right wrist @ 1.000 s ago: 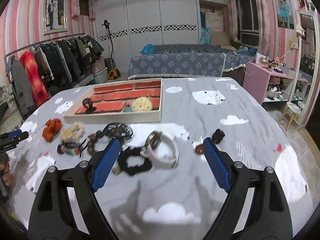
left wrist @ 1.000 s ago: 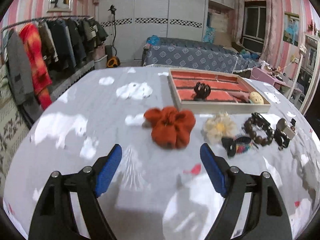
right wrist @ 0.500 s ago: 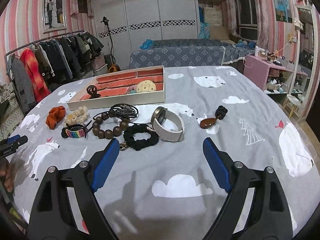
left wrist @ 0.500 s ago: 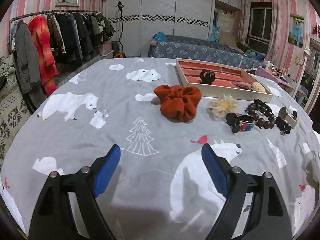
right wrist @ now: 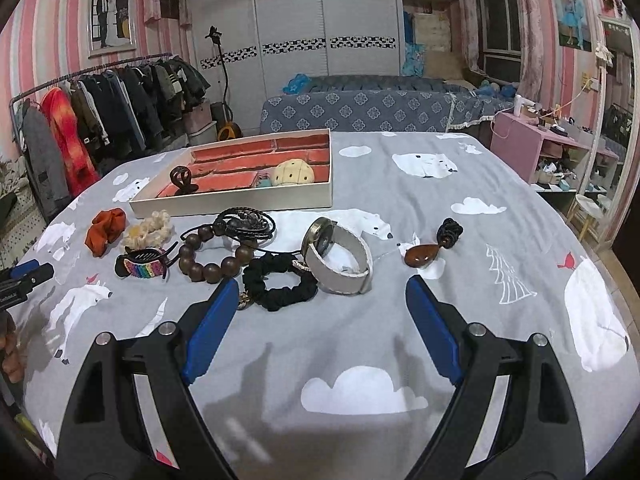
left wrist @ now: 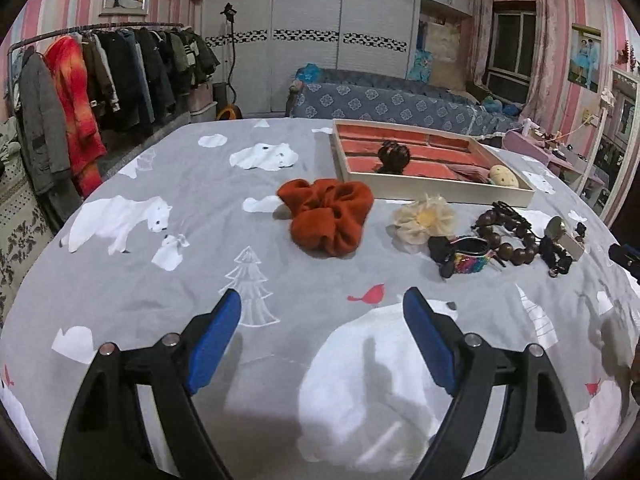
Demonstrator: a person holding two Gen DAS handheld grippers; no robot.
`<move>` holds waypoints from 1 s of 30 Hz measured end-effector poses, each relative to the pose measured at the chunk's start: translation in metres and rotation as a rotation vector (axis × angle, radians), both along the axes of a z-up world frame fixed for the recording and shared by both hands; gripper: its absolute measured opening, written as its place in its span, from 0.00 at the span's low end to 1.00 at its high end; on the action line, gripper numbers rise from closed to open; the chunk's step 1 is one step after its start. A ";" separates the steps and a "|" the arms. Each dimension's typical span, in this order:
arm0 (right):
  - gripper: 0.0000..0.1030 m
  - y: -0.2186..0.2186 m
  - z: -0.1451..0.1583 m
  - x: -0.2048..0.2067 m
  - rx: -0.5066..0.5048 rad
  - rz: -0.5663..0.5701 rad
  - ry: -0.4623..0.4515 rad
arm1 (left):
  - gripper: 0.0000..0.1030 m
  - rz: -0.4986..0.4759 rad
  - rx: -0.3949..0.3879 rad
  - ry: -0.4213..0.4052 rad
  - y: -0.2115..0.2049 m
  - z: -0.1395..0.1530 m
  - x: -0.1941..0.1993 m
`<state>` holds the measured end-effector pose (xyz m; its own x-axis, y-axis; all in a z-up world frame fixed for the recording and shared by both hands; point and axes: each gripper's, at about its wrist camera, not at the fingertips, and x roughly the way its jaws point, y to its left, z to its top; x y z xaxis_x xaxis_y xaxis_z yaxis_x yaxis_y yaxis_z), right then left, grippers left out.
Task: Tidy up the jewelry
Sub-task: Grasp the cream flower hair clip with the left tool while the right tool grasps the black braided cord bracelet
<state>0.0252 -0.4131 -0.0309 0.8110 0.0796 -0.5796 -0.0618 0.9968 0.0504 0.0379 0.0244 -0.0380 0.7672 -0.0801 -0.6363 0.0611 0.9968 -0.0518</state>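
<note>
Since a moment ago the left gripper [left wrist: 322, 312] has backed away from the fluffy orange cloth scrunchie [left wrist: 328, 214], which now lies farther from its wide, empty jaws. Nothing was picked up, so I think the sorting is only beginning. The right gripper [right wrist: 318, 300] is wide and empty too, near the black scrunchie [right wrist: 278, 282] and the white-strap watch [right wrist: 340, 258]. On the far side sits the flat cream tray with red pockets [right wrist: 240, 202]. It holds a dark claw clip [right wrist: 182, 180] on the left and a round yellow dotted thing [right wrist: 294, 171] on the right.
</note>
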 end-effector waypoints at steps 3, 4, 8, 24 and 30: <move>0.82 0.001 0.003 0.003 0.006 0.006 -0.007 | 0.79 -0.012 0.022 -0.003 -0.011 0.001 0.003; 0.82 0.002 0.003 0.005 0.005 0.009 -0.009 | 0.79 -0.014 0.038 -0.002 -0.016 -0.001 0.006; 0.82 0.014 0.012 0.022 0.014 0.019 -0.024 | 0.79 -0.038 0.032 0.014 -0.032 -0.005 0.025; 0.77 0.092 -0.006 0.116 -0.051 0.076 0.082 | 0.82 -0.094 0.079 0.054 -0.094 -0.019 0.118; 0.71 0.109 -0.025 0.135 -0.086 0.113 0.153 | 0.82 -0.118 0.042 0.123 -0.099 -0.033 0.140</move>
